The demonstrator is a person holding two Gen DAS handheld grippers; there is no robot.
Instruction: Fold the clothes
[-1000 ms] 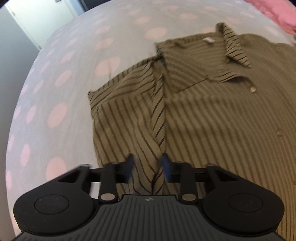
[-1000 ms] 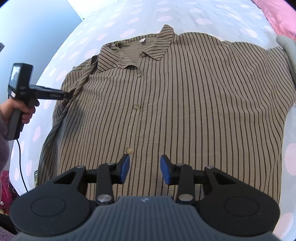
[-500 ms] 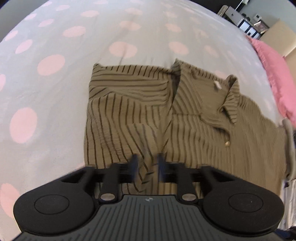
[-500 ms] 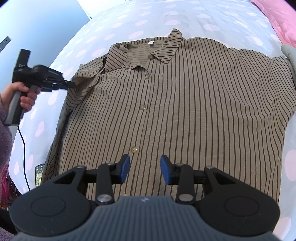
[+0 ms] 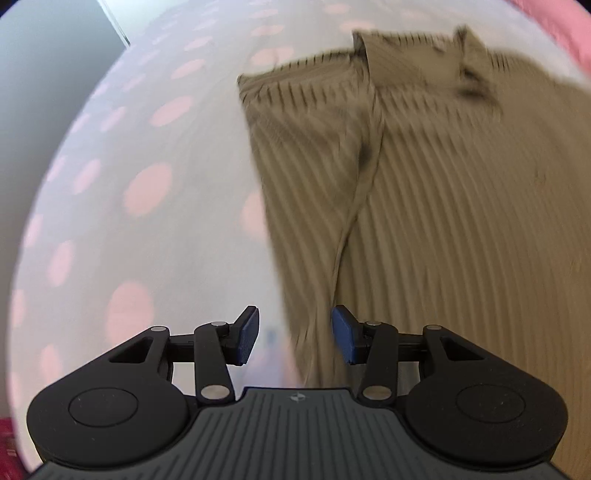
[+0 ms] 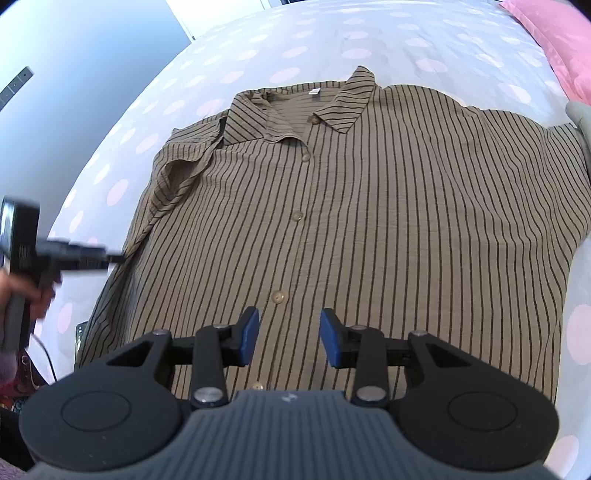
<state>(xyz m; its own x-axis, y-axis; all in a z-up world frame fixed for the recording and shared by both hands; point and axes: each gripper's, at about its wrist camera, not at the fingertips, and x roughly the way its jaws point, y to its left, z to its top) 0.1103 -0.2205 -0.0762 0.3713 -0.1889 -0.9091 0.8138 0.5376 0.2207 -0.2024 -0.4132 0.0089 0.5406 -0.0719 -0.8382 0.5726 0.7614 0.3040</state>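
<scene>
Left wrist view: blurred; left tongs [image 5: 294,335] over the shirt [image 5: 424,206] edge, jaws part-spread and closing, nothing pinched; they gripped the sleeve a second ago. Right wrist view: olive pinstriped buttoned shirt lies flat on the polka-dot bed [image 6: 369,33], sleeve folded in; right tongs [image 6: 289,337] half-spread, empty, unchanged.

White pink-dotted bedsheet [image 6: 369,33], pink pillow [image 6: 554,33] at its far corner

Matt woven cloth shirt [image 6: 388,221]; matt plastic tool [image 6: 290,332].
</scene>
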